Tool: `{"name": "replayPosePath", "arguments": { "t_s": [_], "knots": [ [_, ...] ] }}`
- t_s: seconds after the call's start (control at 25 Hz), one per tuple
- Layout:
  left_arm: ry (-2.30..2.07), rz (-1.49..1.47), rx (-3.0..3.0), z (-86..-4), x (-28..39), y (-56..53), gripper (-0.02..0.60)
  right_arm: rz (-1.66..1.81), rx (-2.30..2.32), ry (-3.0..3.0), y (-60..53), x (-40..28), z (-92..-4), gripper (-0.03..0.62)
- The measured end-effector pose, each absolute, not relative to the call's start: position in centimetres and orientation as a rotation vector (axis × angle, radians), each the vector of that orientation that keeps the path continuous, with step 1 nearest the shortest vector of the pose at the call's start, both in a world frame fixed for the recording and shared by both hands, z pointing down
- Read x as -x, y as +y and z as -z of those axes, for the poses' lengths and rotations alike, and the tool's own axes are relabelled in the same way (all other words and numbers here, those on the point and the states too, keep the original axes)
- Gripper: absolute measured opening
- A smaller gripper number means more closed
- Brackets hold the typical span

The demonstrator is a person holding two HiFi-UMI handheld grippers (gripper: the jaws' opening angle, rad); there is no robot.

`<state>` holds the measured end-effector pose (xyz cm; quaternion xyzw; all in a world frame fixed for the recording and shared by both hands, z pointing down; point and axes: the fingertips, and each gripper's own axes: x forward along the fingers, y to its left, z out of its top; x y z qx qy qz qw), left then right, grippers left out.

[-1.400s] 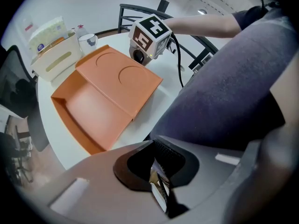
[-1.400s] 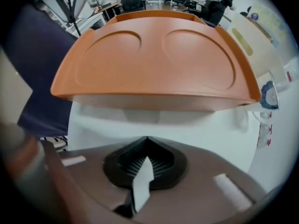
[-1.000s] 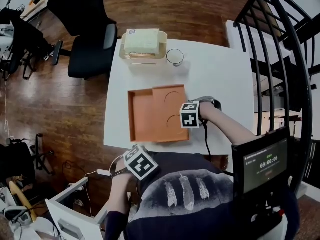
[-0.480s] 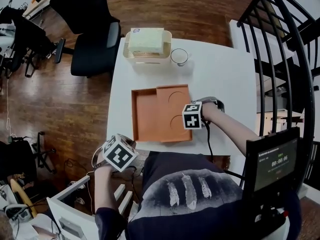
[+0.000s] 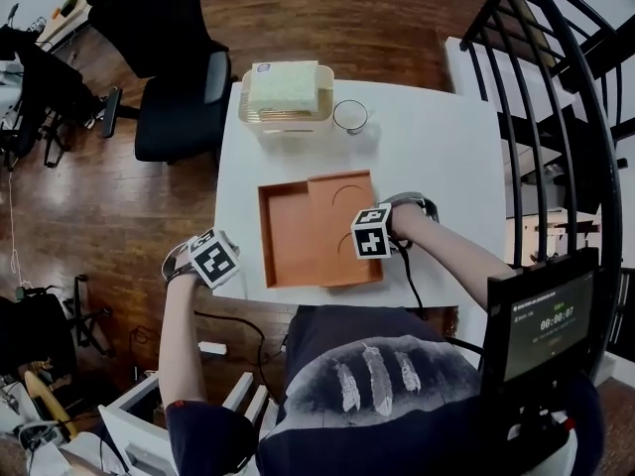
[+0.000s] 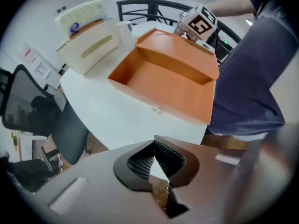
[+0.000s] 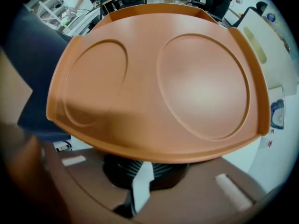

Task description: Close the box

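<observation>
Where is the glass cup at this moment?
In the head view the glass cup stands on the white table's far side, just right of the beige holder, beyond the orange box.

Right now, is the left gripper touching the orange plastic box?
Apart. The left gripper view shows bare white table between left gripper and orange plastic box.

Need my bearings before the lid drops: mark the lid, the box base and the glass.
lid [image 7: 187, 87], right gripper view, its ringed face.
box base [image 5: 286, 234], head view, bare inner floor.
glass [image 5: 349, 117], head view, open top.
</observation>
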<state>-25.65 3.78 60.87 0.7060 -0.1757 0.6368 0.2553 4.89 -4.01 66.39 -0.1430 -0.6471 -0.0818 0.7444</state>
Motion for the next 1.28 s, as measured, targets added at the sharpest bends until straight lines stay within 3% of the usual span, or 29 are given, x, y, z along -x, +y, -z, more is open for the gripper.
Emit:
{"name": "replayPosePath", "arguments": {
  "t_s": [0.44,1.28],
  "knots": [
    [-0.305,-1.723,-1.977,-66.0,24.5,3.5,0.014,0.149,0.314,-1.429,-3.9,-5.0,-66.3,0.008],
    [-0.100,-1.866,-1.943,-66.5,24.0,3.7,0.014,0.064,0.329,-1.515,-4.0,-4.9,-66.0,0.008]
  ]
}}
